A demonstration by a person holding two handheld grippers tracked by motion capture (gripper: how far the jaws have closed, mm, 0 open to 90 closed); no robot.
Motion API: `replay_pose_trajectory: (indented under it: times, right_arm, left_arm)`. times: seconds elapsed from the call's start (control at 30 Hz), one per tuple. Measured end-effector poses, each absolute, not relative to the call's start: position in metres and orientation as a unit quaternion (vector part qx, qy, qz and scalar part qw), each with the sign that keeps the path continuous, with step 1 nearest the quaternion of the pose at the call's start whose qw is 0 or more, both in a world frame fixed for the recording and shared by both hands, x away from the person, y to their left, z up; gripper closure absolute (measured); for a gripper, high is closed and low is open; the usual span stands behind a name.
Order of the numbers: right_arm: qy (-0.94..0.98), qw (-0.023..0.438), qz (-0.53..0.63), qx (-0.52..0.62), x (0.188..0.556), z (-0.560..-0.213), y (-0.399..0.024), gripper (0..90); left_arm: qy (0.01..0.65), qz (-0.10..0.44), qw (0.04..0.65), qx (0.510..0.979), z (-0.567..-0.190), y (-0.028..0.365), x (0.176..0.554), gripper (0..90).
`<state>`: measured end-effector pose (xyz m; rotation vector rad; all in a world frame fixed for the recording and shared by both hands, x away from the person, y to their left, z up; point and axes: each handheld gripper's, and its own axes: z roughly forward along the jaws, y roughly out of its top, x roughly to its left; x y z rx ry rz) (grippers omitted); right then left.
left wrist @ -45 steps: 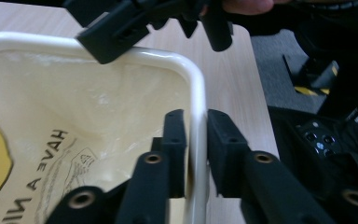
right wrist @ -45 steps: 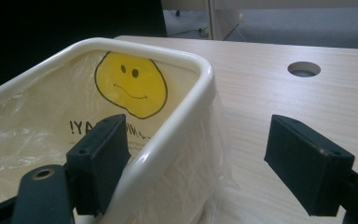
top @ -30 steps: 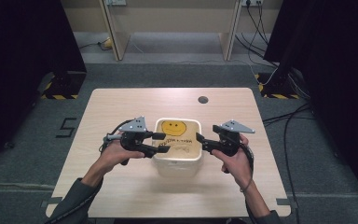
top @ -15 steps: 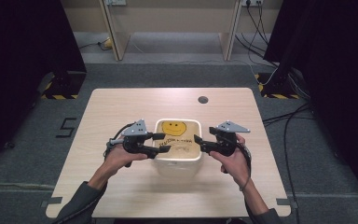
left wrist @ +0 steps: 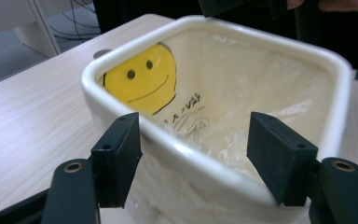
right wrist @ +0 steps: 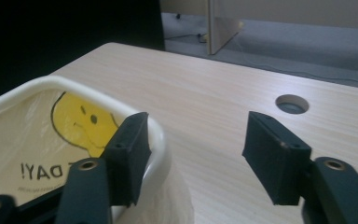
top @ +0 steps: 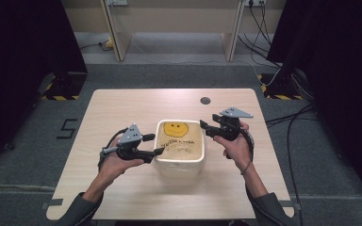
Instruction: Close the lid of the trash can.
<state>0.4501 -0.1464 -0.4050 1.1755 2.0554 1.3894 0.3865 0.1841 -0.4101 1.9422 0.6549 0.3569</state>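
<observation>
Bin [top: 179,157] of cream plastic mid-counter [top: 122,108], lined with a bag [left wrist: 242,93] bearing a yellow smiley and partly legible "…DAY!". Left gripper [left wrist: 193,156] spread wide, straddling the near rim without clamping. Right gripper [right wrist: 193,156] likewise apart, one jaw beside the rim corner.

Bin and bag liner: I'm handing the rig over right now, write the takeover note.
Left gripper: open, fingers straddling the near-left rim of the white bin.
Right gripper: open, at the bin's far-right corner, gripping nothing.
The bin stands mid-table. The smiley-face plastic bag lines the inside, and some plastic shows outside the rim under both grippers.
Done: bag is in the bin.
Left: probably tidy the bag edge over the rim; the far side is hard to judge.
</observation>
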Motion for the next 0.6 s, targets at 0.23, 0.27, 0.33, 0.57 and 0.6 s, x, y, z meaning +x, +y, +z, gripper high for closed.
replay_pose_trajectory:
  times: [0.23, 0.27, 0.33, 0.57, 0.6]
  right_arm:
    - [0.748, 0.205, 0.504, 0.379, 0.450, -0.411, -0.141, 53.8]
    - [0.749, 0.208, 0.505, 0.375, 0.450, -0.412, -0.141, 53.8]
    - [0.746, 0.203, 0.506, 0.381, 0.449, -0.413, -0.140, 53.3]
    - [0.736, 0.203, 0.514, 0.391, 0.426, -0.396, -0.135, 29.8]
    - [0.740, 0.203, 0.509, 0.389, 0.418, -0.393, -0.133, 29.1]
  left_arm:
    - [0.285, 0.147, 0.524, 0.789, -0.417, 0.186, 0.387, 37.1]
    - [0.285, 0.147, 0.524, 0.789, -0.417, 0.186, 0.386, 37.5]
    - [0.281, 0.155, 0.516, 0.795, -0.414, 0.184, 0.386, 38.4]
    - [0.306, 0.166, 0.522, 0.779, -0.399, 0.184, 0.406, 32.7]
    - [0.308, 0.166, 0.524, 0.777, -0.397, 0.183, 0.410, 32.6]
